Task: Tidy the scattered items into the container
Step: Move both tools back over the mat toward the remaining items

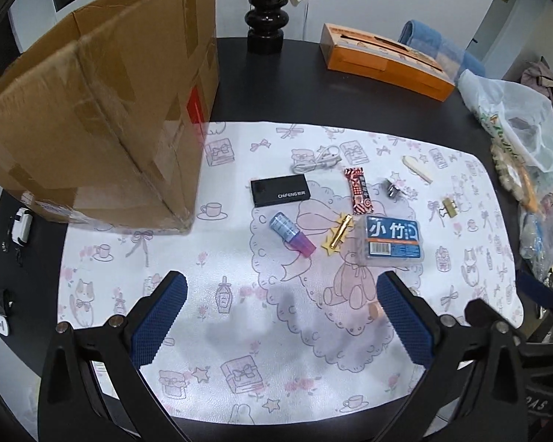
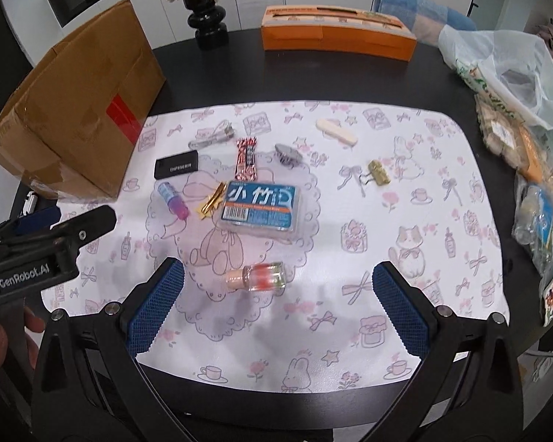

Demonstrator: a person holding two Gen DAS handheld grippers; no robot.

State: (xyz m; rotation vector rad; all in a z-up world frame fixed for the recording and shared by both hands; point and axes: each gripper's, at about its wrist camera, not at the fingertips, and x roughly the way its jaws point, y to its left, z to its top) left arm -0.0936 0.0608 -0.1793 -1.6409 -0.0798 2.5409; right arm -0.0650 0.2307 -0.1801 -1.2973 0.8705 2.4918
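Between the wide-open, empty fingers of the right gripper (image 2: 276,302), just ahead: a small glass bottle (image 2: 258,277) lying on its side, long axis crosswise to the fingers, smooth and likely to roll. Left gripper (image 1: 282,316) equally wide open and empty, farther from that bottle. Cardboard box (image 2: 73,110) ahead and left, other small items still scattered on the patterned mat (image 2: 424,313).

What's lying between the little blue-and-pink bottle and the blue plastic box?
A small gold clip lies between the bottle and the blue box, on the mat; both views show it.
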